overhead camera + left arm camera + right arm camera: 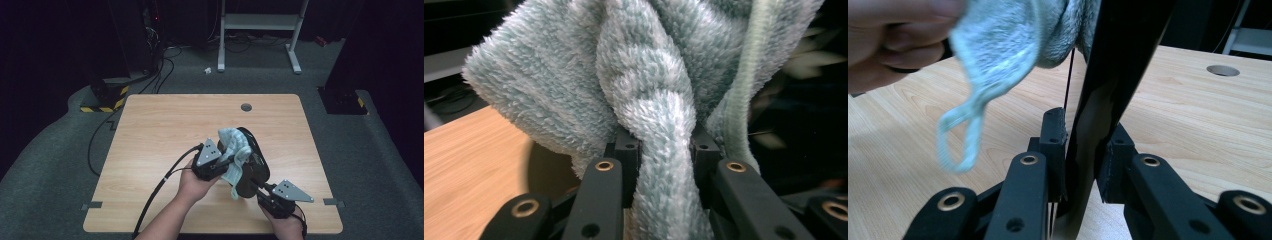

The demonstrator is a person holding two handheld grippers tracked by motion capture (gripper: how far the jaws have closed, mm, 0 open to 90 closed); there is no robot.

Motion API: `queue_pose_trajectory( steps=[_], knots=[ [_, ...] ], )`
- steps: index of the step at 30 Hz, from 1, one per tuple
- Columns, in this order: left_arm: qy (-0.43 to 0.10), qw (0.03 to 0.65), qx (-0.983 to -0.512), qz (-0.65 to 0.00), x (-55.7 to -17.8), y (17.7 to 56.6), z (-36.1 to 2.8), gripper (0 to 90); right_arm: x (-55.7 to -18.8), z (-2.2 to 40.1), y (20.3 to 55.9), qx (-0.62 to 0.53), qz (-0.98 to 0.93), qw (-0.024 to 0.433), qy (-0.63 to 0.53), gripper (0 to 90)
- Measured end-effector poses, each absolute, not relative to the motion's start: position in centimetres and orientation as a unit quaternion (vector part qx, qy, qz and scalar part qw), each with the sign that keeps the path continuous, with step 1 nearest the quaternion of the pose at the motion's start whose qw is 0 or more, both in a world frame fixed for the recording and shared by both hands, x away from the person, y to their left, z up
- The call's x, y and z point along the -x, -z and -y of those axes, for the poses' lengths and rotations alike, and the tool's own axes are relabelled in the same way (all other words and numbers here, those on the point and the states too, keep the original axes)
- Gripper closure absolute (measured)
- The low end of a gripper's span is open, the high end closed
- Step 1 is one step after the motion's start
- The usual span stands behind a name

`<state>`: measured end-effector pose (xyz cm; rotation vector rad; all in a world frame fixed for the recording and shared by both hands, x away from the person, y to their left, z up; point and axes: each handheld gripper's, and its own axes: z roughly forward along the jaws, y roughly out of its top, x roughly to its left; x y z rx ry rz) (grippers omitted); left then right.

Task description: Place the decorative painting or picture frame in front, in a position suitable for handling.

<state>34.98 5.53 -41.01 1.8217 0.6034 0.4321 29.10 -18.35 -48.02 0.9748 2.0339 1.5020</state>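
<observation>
A fluffy pale blue cloth (234,147) is bunched against a glossy black oval object (252,160) held tilted above the table's front right part. My left gripper (224,163) is shut on a twisted fold of the cloth (649,90), which runs down between its jaws (666,145). My right gripper (258,186) comes from the front right and is shut on the lower edge of the black object (1118,75), whose thin edge stands between its pads (1088,135). A loop of the cloth (1008,45) hangs beside the left hand (893,40).
The wooden table (165,125) has a round cable hole (246,107) near its far edge. Behind it stand a white metal frame (260,22) and dark equipment with cables (160,70) on the grey floor.
</observation>
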Motion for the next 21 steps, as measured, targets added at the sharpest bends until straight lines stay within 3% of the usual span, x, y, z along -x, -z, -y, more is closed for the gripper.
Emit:
queue_pose_trajectory(
  steps=[12,21],
  knots=[
    [-0.161,0.562,-0.786,-0.202,-31.5,39.7,-2.3,73.3,-29.2,18.5,48.1,-0.352,-0.733,0.21,-0.543,76.6],
    [-0.197,0.56,-0.773,-0.226,-33.4,39.9,-3.7,73.4,-29.3,18.5,48.0,-0.354,-0.731,0.208,-0.545,76.6]
  ],
)
